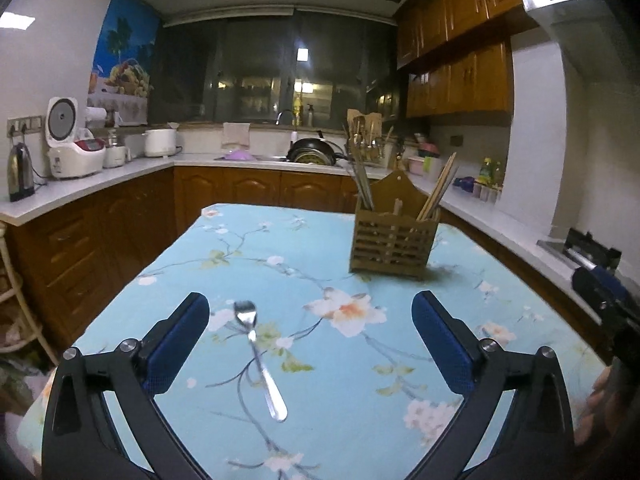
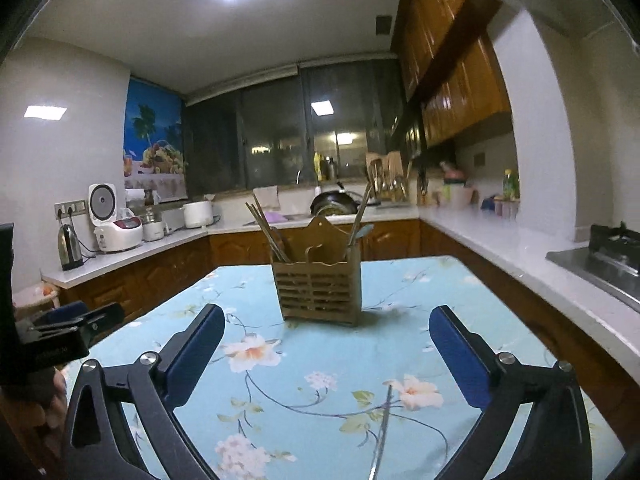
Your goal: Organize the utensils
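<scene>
We hold the left gripper [image 1: 310, 316] low over the counter with the pale blue floral tablecloth [image 1: 248, 248], jaws spread wide and nothing between the blue pads [image 1: 436, 332] but cloth. A shiny metal spoon [image 1: 258, 356] lies flat on the cloth inside that gap, nearer the left pad, bowl pointing away from us, touching neither pad. The slatted wooden utensil holder [image 1: 390, 240] stands upright toward the far right part of the cloth, with chopsticks [image 1: 436, 192] leaning out of its compartments. Between spoon and holder the cloth is open.

Our right gripper [image 2: 326, 328] is equally wide and holds nothing; the holder [image 2: 318, 292] sits straight ahead of it, well apart. A thin metal utensil [image 2: 382, 432] lies on the cloth near the lower edge of the right wrist view, too narrow to identify. The left gripper's body [image 2: 60, 332] shows at the cloth's left edge. The white kitchen worktop [image 2: 500, 256] runs close beside the cloth's right edge.
</scene>
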Demonstrator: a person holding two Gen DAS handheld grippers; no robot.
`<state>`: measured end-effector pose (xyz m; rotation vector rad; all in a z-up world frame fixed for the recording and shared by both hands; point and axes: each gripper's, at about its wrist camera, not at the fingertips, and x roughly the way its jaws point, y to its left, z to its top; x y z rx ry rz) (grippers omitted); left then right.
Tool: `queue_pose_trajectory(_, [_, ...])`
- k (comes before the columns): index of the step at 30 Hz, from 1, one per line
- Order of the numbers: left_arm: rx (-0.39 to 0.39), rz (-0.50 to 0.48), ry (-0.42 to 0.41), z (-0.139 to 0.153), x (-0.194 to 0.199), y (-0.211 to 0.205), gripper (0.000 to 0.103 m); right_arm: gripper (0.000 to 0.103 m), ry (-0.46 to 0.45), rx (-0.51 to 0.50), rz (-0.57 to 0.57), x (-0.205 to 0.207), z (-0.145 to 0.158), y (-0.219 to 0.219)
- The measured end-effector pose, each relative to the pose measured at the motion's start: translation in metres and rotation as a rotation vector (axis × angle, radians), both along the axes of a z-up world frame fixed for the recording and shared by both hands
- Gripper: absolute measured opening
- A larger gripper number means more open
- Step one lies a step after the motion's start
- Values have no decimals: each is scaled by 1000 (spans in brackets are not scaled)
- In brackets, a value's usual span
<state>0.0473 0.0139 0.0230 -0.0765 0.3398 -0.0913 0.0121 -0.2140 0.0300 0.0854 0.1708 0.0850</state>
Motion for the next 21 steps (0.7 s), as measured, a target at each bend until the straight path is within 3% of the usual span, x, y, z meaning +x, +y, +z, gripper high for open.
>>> queue_pose_trajectory(8, [39, 17, 26, -21, -12, -1, 103, 103, 37, 10, -22, -21, -24, -9])
queue_pose_trajectory(21, [96, 37, 17, -31, -25, -10, 103, 103, 51, 23, -46, -34, -30, -20])
